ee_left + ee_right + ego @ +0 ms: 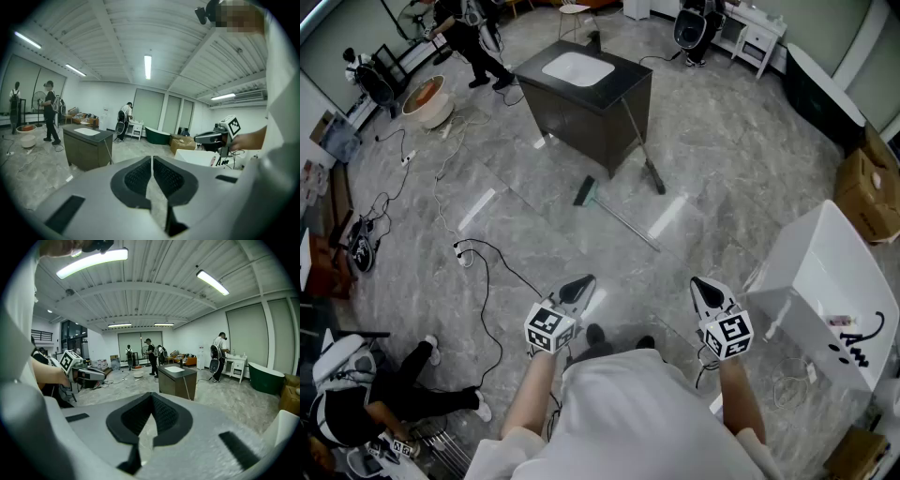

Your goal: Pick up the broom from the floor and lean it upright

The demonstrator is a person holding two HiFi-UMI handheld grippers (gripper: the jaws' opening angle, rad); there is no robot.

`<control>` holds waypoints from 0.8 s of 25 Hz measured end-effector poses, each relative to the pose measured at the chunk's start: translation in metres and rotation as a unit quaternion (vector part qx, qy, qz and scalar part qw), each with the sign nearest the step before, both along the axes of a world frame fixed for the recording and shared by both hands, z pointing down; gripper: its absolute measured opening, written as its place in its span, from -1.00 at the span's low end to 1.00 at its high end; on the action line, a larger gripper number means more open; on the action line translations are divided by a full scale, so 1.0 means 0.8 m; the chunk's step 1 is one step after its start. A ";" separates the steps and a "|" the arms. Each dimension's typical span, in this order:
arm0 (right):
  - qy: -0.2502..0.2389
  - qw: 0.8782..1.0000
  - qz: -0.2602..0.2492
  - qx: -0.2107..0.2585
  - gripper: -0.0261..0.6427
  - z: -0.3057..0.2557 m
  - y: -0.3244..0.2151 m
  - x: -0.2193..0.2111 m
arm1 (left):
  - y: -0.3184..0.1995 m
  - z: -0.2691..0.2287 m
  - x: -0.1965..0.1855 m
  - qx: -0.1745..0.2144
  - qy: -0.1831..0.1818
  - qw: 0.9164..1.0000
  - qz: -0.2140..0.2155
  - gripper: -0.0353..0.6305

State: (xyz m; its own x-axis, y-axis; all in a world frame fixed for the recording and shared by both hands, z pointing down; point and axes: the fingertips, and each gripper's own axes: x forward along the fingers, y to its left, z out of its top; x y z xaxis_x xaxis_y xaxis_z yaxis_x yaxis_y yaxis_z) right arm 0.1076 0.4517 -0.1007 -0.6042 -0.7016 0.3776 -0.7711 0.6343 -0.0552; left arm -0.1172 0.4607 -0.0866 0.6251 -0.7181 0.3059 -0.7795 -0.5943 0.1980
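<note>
The floor point(722, 159) across the middle of the head view is glossy grey marble-look tile, mirroring strip lights. The broom point(623, 222) on it has a thin, shiny, metal-looking handle. The cabinet point(591, 117) at upper centre is dark and matt. At the right edge, the cardboard boxes point(867, 192) are matt brown and the tub point(825, 272) is smooth gloss white. The left gripper point(152, 161) has black ribbed pads point(138, 177) in matt grey plastic.

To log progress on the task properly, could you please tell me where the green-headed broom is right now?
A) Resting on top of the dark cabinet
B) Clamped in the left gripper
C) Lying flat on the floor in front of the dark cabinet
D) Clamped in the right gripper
C: the broom lies flat on the floor in front of the dark cabinet, while the left gripper and right gripper are both shut and empty.
</note>
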 end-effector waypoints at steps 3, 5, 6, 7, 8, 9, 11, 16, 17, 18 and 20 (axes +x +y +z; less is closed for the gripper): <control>0.001 1.000 -0.005 0.001 -0.92 0.000 0.001 0.012 | 0.003 0.001 0.014 -0.001 0.000 1.000 -0.002 -0.85; 0.001 1.000 -0.009 0.001 -0.92 0.000 0.003 0.018 | 0.007 0.001 0.020 -0.001 0.000 1.000 -0.004 -0.85; 0.001 1.000 -0.012 0.002 -0.92 -0.001 0.005 0.020 | 0.009 0.001 0.022 -0.001 -0.001 1.000 -0.005 -0.85; 0.000 1.000 -0.014 0.002 -0.92 -0.001 0.006 0.022 | 0.011 0.001 0.025 -0.002 -0.002 1.000 -0.007 -0.85; 0.000 1.000 -0.016 0.002 -0.92 -0.001 0.008 0.025 | 0.013 0.001 0.028 -0.002 -0.004 1.000 -0.008 -0.85; -0.002 1.000 -0.016 0.002 -0.92 -0.002 0.009 0.029 | 0.015 0.000 0.031 -0.002 -0.005 1.000 -0.010 -0.85; -0.008 1.000 -0.012 0.001 -0.92 -0.002 0.009 0.039 | 0.019 0.000 0.039 -0.002 -0.006 1.000 -0.013 -0.85; -0.007 1.000 -0.002 -0.007 -0.92 0.008 0.013 0.075 | 0.030 0.005 0.065 -0.002 -0.013 1.000 -0.017 -0.85; -0.008 1.000 -0.002 -0.009 -0.92 0.011 0.014 0.083 | 0.031 0.006 0.071 -0.002 -0.014 1.000 -0.019 -0.85; -0.009 1.000 -0.002 -0.011 -0.92 0.014 0.015 0.090 | 0.032 0.007 0.077 -0.002 -0.015 1.000 -0.021 -0.85; -0.011 1.000 -0.003 -0.014 -0.92 0.020 0.016 0.104 | 0.032 0.009 0.089 -0.001 -0.016 1.000 -0.024 -0.85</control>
